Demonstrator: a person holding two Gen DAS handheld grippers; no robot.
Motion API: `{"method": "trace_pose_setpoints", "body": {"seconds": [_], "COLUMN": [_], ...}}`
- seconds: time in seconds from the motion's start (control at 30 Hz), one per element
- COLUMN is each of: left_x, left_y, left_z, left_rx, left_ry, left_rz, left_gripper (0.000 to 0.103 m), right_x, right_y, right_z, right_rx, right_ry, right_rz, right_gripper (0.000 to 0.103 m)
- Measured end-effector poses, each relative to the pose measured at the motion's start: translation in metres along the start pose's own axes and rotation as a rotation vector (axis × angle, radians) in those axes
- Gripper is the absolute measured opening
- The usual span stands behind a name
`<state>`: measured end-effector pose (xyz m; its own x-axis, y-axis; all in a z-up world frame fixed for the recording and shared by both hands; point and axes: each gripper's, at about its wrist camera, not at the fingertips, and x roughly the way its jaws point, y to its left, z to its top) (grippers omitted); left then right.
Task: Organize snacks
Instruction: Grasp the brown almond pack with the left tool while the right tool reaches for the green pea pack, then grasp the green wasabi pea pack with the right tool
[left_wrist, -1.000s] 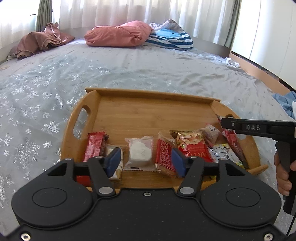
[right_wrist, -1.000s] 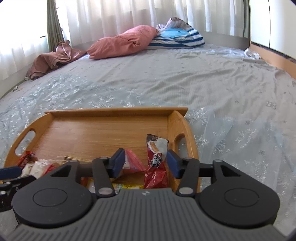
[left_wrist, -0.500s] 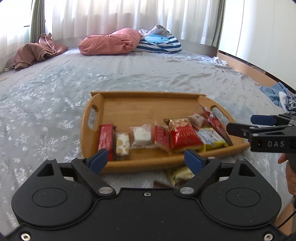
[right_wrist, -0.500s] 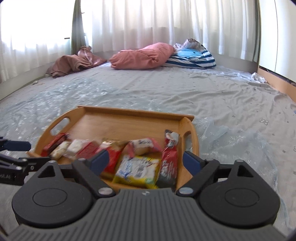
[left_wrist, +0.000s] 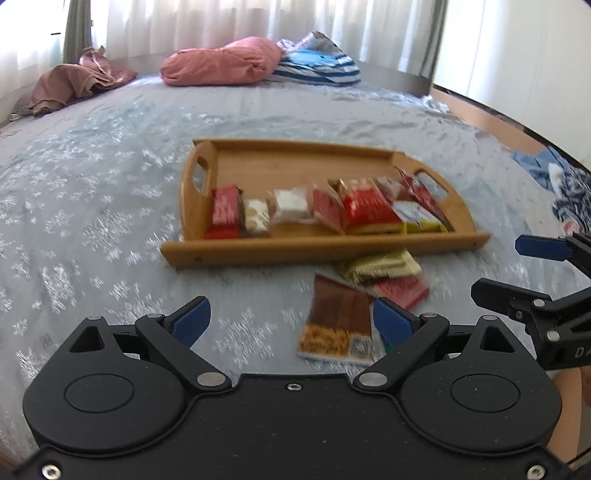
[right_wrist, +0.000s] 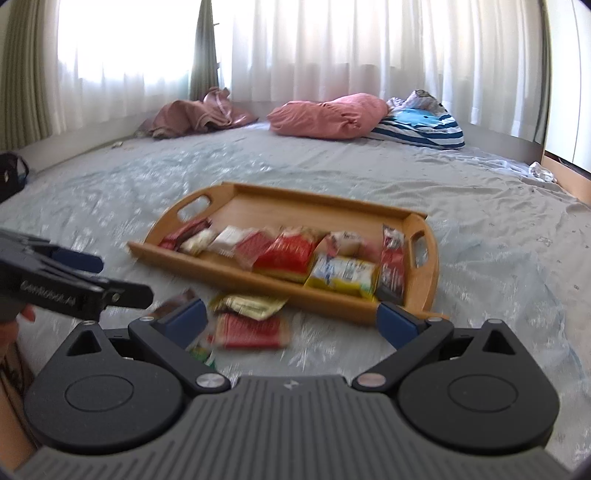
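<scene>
On the grey bedspread (left_wrist: 110, 206), just in front of the wooden tray (left_wrist: 325, 247), you are looking at 3 loose snack packets: 1 brown packet (left_wrist: 341, 317), 1 gold packet (left_wrist: 380, 266), 1 red packet (left_wrist: 402, 291), overlapping at their edges. They are likely handling as light, soft and crinkly, with slippery film and perhaps crushable contents; you are best pinching across a flat body, lightly. More packets are lying in a row along the tray's near wall.

Left gripper (left_wrist: 291, 321): jaws are opening wide, nothing between the pads; the brown packet is lying just ahead, toward the right finger.

Right gripper (right_wrist: 291, 319): jaws are opening wide, gripping nothing; the red packet is lying just ahead, left of centre.
</scene>
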<state>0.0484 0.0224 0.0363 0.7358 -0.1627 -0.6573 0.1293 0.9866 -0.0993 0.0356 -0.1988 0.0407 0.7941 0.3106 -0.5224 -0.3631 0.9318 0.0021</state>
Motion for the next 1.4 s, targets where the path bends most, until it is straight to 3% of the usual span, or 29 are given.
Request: {"method": "trace_pose_setpoints", "body": {"seconds": [0.17, 0.27, 0.33, 0.47, 0.53, 0.77, 1.03, 1.4], "left_x": [0.007, 0.017, 0.027, 0.042, 0.046, 0.036, 0.018, 0.001], "left_y": [-0.009, -0.015, -0.019, -0.026, -0.03, -0.033, -0.009, 0.015], "left_z": [-0.008, -0.008, -0.006, -0.002, 0.001, 0.008, 0.013, 0.013], "left_rx": [0.027, 0.03, 0.03, 0.048, 0.062, 0.078, 0.004, -0.031], "left_ry": [0.018, 0.034, 0.064, 0.082, 0.085, 0.075, 0.048, 0.01], "left_rz": [-0.013, -0.019, -0.024, -0.026, -0.013, 0.007, 0.029, 0.055], "left_gripper": [0.094, 0.087, 0.07, 0.063, 0.041, 0.04, 0.04, 0.04], "right_x": [-0.014, -0.019, -0.021, -0.021, -0.021, -0.017, -0.004, 0.009], "right_y": [0.008, 0.012, 0.015, 0.021, 0.021, 0.028, 0.051, 0.087], "right_z": [-0.017, -0.026, -0.032, -0.037, -0.037, -0.037, -0.036, -0.041], "right_rx": [-0.022, -0.028, -0.053, -0.103, -0.1, -0.104, -0.113, -0.091], "right_ry": [-0.002, -0.001, 0.008, 0.024, 0.023, 0.025, 0.038, -0.014], "right_rz": [0.0, 0.003, 0.0, -0.012, -0.003, 0.035, 0.077, -0.005], "right_gripper": [0.103, 0.103, 0.103, 0.103, 0.103, 0.103, 0.103, 0.103]}}
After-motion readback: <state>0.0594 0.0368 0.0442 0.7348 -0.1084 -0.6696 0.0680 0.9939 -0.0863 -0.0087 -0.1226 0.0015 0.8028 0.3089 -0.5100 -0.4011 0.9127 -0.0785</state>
